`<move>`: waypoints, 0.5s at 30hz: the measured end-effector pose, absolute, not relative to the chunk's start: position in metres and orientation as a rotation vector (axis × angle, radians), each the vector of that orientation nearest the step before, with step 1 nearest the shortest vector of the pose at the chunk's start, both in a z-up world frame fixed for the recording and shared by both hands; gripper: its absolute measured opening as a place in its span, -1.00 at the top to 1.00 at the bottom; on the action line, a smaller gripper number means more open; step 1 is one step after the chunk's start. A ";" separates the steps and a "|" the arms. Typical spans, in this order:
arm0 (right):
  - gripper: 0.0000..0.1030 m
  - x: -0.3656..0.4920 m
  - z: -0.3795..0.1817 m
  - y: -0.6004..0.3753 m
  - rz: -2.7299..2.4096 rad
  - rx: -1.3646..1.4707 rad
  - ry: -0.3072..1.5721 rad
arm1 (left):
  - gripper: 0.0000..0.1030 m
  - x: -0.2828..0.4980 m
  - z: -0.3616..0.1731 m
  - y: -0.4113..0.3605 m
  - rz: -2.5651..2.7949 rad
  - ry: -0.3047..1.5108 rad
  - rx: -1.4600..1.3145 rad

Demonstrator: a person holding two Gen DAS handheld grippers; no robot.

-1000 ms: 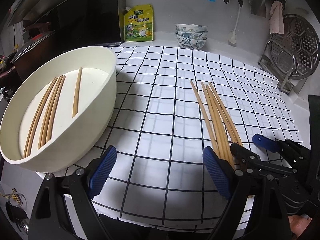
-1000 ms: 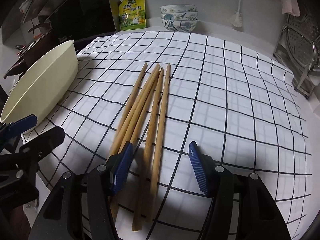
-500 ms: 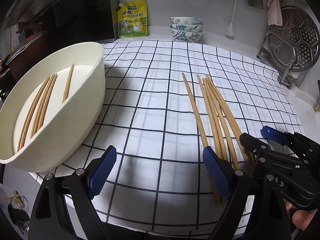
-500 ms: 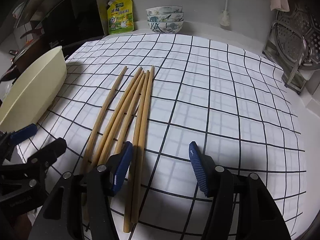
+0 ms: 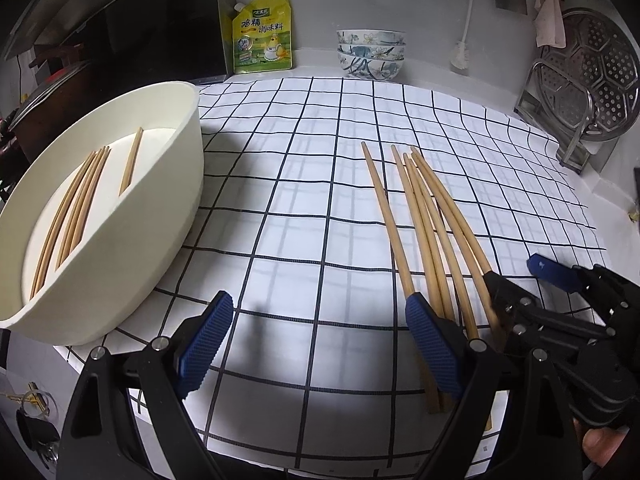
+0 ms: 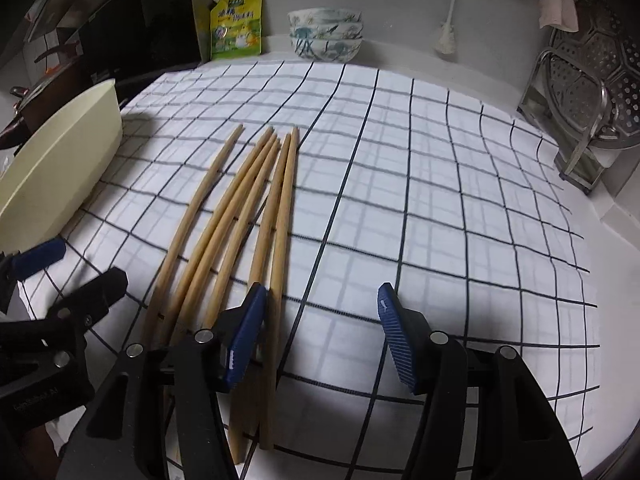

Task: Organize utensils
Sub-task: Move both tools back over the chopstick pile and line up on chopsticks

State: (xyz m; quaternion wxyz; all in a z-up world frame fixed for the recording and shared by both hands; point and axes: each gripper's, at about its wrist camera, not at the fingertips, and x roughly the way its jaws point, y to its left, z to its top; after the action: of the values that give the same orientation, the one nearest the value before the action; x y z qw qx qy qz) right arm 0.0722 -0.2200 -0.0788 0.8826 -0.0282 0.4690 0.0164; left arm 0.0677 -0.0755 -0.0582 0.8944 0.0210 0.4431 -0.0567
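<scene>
Wooden chopsticks [image 6: 256,216] lie in a loose fan of five on the checked cloth [image 5: 320,208] that covers the counter, their thin ends pointing far, their thick ends near. To the left stands a cream oval tub [image 5: 132,240] with more chopsticks [image 5: 76,208] lying flat inside it. The left tool [image 5: 318,344] hangs above bare cloth between tub and fan, its blue pads wide apart and nothing between them. The right tool [image 6: 322,332] is over the near ends of the fan, its pads apart; the rightmost stick runs just inside its left pad, but whether the pad touches it cannot be told. At the far edge stand a yellow seasoning pouch [image 5: 262,36] and stacked patterned bowls [image 5: 370,54]; a perforated steel steamer tray [image 5: 588,76] leans in a rack far right.
</scene>
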 end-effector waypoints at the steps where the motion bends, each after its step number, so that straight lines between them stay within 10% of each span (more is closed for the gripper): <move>1: -0.09 0.072 -0.078 -0.219 0.038 -0.059 0.975 | -0.68 0.068 -0.058 -0.076 -0.117 0.919 0.043; 15: -0.08 0.071 -0.078 -0.257 -0.017 0.002 0.973 | -0.68 0.083 -0.064 -0.093 -0.135 0.922 0.053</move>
State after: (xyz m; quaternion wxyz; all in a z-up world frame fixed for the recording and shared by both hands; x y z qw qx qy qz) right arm 0.0708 -0.2574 -0.0784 0.8840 0.0010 0.4674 -0.0080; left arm 0.0827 -0.0929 -0.0642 0.8931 0.0254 0.4445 -0.0650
